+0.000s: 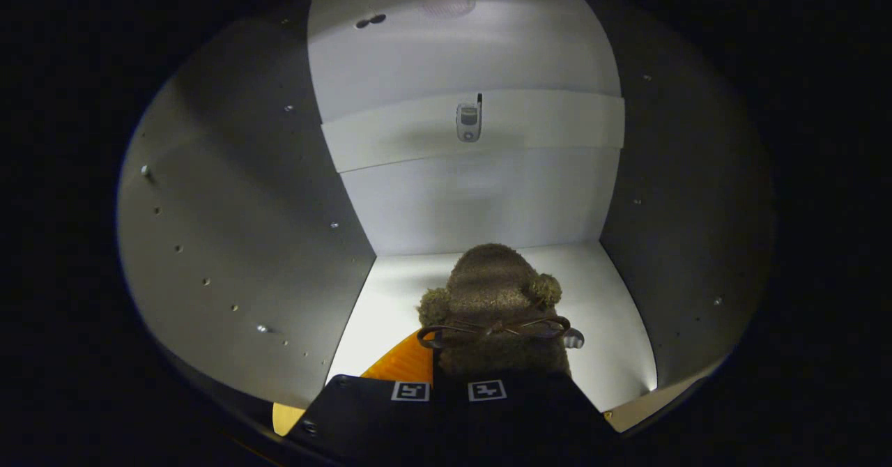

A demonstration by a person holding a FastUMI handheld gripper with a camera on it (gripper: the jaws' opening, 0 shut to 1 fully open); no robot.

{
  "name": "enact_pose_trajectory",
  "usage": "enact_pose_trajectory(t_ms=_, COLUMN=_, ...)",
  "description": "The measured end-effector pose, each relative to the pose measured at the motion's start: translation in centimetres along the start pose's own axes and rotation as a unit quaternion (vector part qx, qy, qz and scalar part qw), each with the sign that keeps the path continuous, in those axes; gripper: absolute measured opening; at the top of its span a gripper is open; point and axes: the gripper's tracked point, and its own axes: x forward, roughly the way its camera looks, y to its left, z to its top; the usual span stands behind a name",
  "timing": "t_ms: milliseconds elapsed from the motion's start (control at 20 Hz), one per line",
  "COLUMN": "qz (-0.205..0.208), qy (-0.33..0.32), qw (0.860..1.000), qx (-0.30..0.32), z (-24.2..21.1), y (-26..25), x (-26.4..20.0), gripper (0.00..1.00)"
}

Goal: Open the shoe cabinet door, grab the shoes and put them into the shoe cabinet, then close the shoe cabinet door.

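The white laminate shoe cabinet interior (488, 195) surrounds the view, with a grey left side panel (244, 230) at 9 o'clock and a matching right side panel (683, 195) at 3 o'clock, both dotted with small shelf-pin holes. A white horizontal rail (390, 136) crosses the back wall at 12 o'clock, carrying a small silver metal fitting (469, 122) at its middle. The white cabinet floor (613, 327) lies at 6 o'clock. On it stands a brown fuzzy plush slipper with two pom-pom ears and a thin brown bow (496, 300), directly ahead of the fingers, toe pointing toward the back wall. The gripper (449, 383) sits at 6 o'clock; its fingers meet the slipper's heel end, but whether they pinch it cannot be told. An orange ribbed piece (401, 364) shows at 7 o'clock beside the slipper.
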Motion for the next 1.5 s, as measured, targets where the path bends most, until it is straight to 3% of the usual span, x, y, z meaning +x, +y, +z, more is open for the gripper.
enact_pose_trajectory(t_ms=550, qz=-0.036, qy=0.036, qw=0.998, qx=-0.033, z=-2.5, y=-0.4, x=5.2, gripper=0.05)
enact_pose_trajectory(t_ms=850, qz=-0.046, qy=0.046, qw=0.997, qx=-0.034, z=-3.0, y=-0.5, x=3.9, gripper=0.19)
enact_pose_trajectory(t_ms=950, qz=-0.041, qy=0.04, qw=0.998, qx=-0.032, z=-2.8, y=-0.3, x=2.4, gripper=0.29)
enact_pose_trajectory(t_ms=1000, qz=-0.037, qy=0.036, qw=0.998, qx=-0.028, z=-2.7, y=-0.2, x=1.6, gripper=0.45)
enact_pose_trajectory(t_ms=1300, qz=-0.018, qy=-0.005, qw=1.0, qx=-0.02, z=-1.7, y=0.1, x=-4.6, gripper=0.99)
enact_pose_trajectory(t_ms=1500, qz=-0.01, qy=-0.074, qw=0.997, qx=-0.012, z=-0.1, y=0.0, x=-10.5, gripper=0.99)
